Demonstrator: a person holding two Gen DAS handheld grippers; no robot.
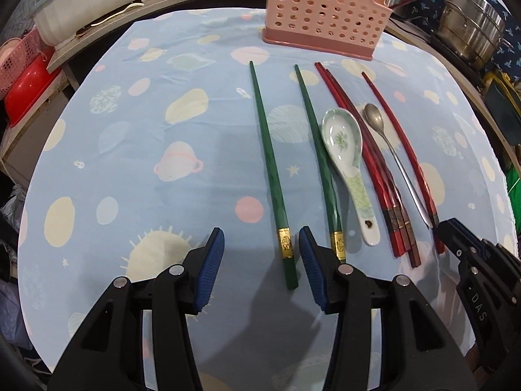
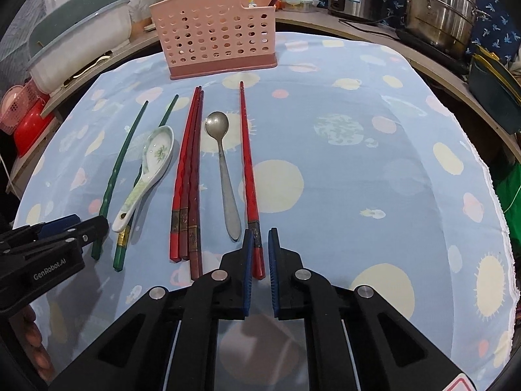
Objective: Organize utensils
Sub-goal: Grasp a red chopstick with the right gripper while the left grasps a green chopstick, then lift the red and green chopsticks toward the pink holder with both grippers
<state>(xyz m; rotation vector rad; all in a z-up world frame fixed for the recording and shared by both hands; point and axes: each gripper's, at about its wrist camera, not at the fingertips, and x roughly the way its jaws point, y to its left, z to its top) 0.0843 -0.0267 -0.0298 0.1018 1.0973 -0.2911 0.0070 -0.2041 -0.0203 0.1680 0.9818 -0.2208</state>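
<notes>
on the blue patterned cloth (image 1: 156, 123) nothing had yet gone into the pink perforated holder (image 1: 322, 13), which stood at the far edge of the table, so the sorting looked barely begun. going left to right, the left gripper (image 1: 262, 247) hung low with its blue pads (image 1: 215, 254) apart and gripping nothing; the near end of the leftmost green chopstick (image 1: 272, 176) lay on the cloth between them, untouched as far as i could tell. just right of it lay the second green chopstick (image 1: 320, 166), then the white ceramic spoon (image 1: 345, 150) resting against it, then a bundle of three red chopsticks (image 2: 189, 176) side by side, then the metal spoon (image 2: 224, 176). farthest right lay the single red chopstick (image 2: 248, 166), and the right gripper (image 2: 259, 251) had its pads drawn nearly together about that stick's near end, seemingly pinching it, though it still lay flat. everything remained to be lifted and carried to the holder, i judged.
</notes>
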